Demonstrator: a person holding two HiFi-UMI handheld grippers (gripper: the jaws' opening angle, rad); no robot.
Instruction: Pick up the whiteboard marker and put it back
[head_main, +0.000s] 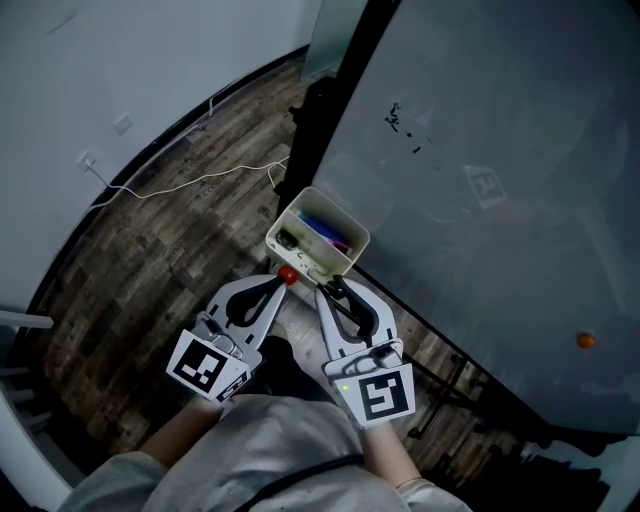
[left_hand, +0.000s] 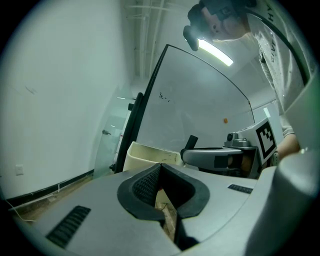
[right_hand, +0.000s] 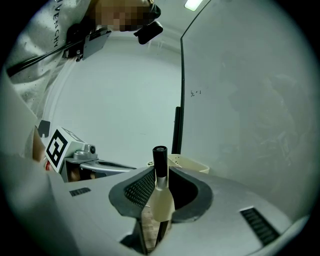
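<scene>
A whiteboard marker (right_hand: 160, 172) with a black cap and pale body stands upright between the pads of my right gripper (right_hand: 161, 169), which is shut on it. In the head view that gripper (head_main: 333, 290) sits just below the cream marker tray (head_main: 340, 212) fixed to the whiteboard (head_main: 480, 150). My left gripper (head_main: 280, 283) is beside it, its jaws meeting at the tips (left_hand: 160, 165) with nothing seen between them. A small red thing (head_main: 287, 274) lies at the left gripper's tip by the tray's edge; whether they touch I cannot tell.
The tray holds blue and purple markers (head_main: 325, 230) and a dark item (head_main: 288, 240). A black stand post (head_main: 315, 120) borders the board's left edge. A white cable (head_main: 190, 185) runs over the wooden floor. An orange magnet (head_main: 585, 341) sits on the board.
</scene>
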